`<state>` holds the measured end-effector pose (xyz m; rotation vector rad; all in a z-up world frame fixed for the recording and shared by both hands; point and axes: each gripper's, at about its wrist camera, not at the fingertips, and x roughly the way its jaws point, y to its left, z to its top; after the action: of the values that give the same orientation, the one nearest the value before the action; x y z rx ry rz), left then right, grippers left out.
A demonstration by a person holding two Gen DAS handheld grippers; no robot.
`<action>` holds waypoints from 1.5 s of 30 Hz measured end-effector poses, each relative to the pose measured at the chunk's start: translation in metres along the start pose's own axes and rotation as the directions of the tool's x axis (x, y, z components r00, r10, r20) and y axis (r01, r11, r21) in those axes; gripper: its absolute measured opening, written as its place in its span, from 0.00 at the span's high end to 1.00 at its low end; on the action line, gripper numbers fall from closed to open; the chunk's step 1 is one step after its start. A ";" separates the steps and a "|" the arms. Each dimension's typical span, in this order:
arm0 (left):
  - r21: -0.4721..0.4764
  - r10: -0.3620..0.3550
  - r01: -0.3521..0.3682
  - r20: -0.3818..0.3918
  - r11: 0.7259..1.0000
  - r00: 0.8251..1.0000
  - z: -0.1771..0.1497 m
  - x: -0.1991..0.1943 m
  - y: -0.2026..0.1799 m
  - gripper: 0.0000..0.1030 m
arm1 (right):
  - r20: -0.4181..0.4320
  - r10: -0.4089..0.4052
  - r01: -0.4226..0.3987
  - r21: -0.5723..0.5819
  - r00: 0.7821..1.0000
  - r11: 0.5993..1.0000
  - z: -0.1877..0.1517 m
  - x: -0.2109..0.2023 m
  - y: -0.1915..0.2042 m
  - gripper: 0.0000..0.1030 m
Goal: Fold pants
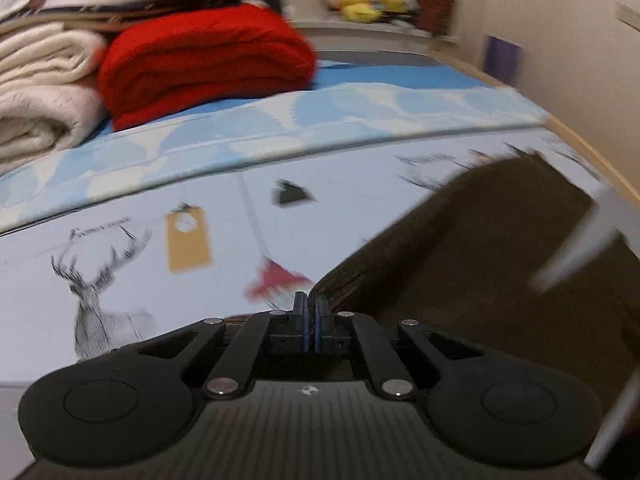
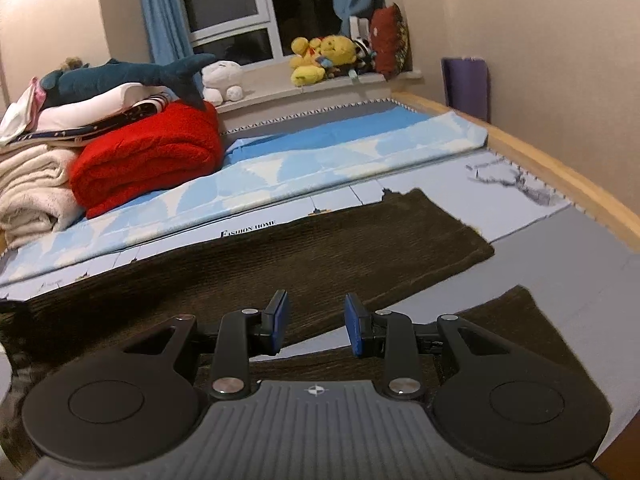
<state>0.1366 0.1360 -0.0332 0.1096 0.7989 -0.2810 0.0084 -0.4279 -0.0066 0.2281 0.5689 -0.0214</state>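
Your far-left path blocked: red blanket (image 2: pixel 148 156) and cream blankets (image 2: pixel 32 196) stacked there. Wooden bed rail (image 2: pixel 560 176) bounds right. Printed sheet (image 1: pixel 160 240) between lies open.

The dark brown ribbed corduroy pants (image 2: pixel 320 256) lie spread flat on the bed, just ahead of and beneath the right tool (image 2: pixel 317 322). One long leg runs crosswise beyond its spread fingertips; a second leg end lies nearer, to the tool's right, apart from the first. At the left tool (image 1: pixel 311 312), a raised fold of the same fabric (image 1: pixel 472 248) sits pinched between the closed fingertips.
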 end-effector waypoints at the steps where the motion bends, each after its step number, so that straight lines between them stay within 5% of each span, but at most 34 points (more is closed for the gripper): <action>1: 0.020 -0.026 0.027 -0.011 0.999 1.000 -0.015 -0.015 -0.015 0.98 | 0.004 0.002 -0.002 -0.005 1.000 1.000 -0.001 -0.004 -0.001 0.69; 5: 0.009 -0.092 0.093 -0.113 0.996 0.989 -0.059 -0.033 -0.037 0.95 | 0.019 0.031 -0.031 0.019 0.999 0.999 -0.004 -0.019 -0.008 0.69; 7: -0.123 -0.058 0.048 -0.081 0.991 0.995 -0.065 -0.046 -0.017 0.89 | 0.018 0.034 -0.034 0.040 0.999 0.999 -0.005 -0.023 -0.014 0.69; 8: -0.253 -0.076 0.059 -0.055 0.966 0.996 -0.068 -0.055 0.002 0.84 | 0.018 0.035 -0.036 0.049 0.999 0.998 -0.005 -0.026 -0.016 0.69; 10: -0.478 -0.132 0.111 -0.011 0.871 0.991 -0.082 -0.069 0.034 0.75 | 0.026 0.038 -0.040 0.053 0.999 0.998 -0.006 -0.031 -0.019 0.69; 12: -0.583 -0.165 0.103 -0.053 0.806 0.985 -0.098 -0.065 0.048 0.65 | 0.032 0.035 -0.036 0.042 0.999 0.998 -0.007 -0.033 -0.021 0.69; 17: -0.685 -0.249 -0.021 -0.292 0.728 0.923 -0.127 -0.019 0.056 0.39 | 0.033 0.034 -0.035 0.056 0.999 0.998 -0.007 -0.033 -0.023 0.69; 21: -0.727 -0.280 -0.097 -0.379 0.679 0.882 -0.141 0.019 0.064 0.39 | 0.022 0.030 -0.032 0.061 0.999 0.998 -0.006 -0.030 -0.022 0.69; 24: -0.766 -0.264 -0.099 -0.336 0.635 0.904 -0.139 0.029 0.068 0.39 | -0.002 0.028 -0.028 0.067 1.000 0.997 -0.003 -0.019 -0.025 0.64; 27: -0.807 -0.160 -0.151 -0.290 0.571 0.944 -0.134 0.024 0.078 0.42 | -0.032 0.029 -0.025 0.118 0.999 0.993 0.002 -0.004 -0.033 0.62; 29: -0.839 -0.115 -0.175 -0.269 0.515 0.956 -0.137 0.019 0.084 0.63 | -0.046 0.026 -0.018 0.155 0.999 0.988 0.006 0.012 -0.039 0.61; 30: -0.847 -0.092 -0.182 -0.261 0.500 0.961 -0.136 0.016 0.085 0.66 | -0.050 0.023 -0.014 0.170 0.998 0.985 0.008 0.019 -0.042 0.61; 32: -0.845 -0.043 -0.185 -0.238 0.502 0.970 -0.131 0.007 0.083 0.77 | -0.058 0.020 -0.008 0.211 0.998 0.978 0.013 0.037 -0.049 0.61; 34: -0.836 0.018 -0.188 -0.208 0.515 0.978 -0.125 -0.004 0.078 0.77 | -0.059 0.022 -0.006 0.257 0.998 0.967 0.019 0.059 -0.057 0.61; 38: -0.861 0.078 -0.176 -0.159 0.478 0.984 -0.117 -0.013 0.075 0.76 | -0.064 0.006 0.016 0.342 0.998 0.940 0.022 0.111 -0.076 0.61; 45: -0.897 0.023 -0.228 -0.237 0.379 0.971 -0.116 0.000 0.087 0.68 | -0.098 0.030 0.015 0.432 0.995 0.902 0.025 0.205 -0.097 0.59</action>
<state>0.0818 0.2429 -0.1142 -0.9085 1.0370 0.3826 0.1859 -0.5192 -0.1166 0.6693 0.6622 -0.1304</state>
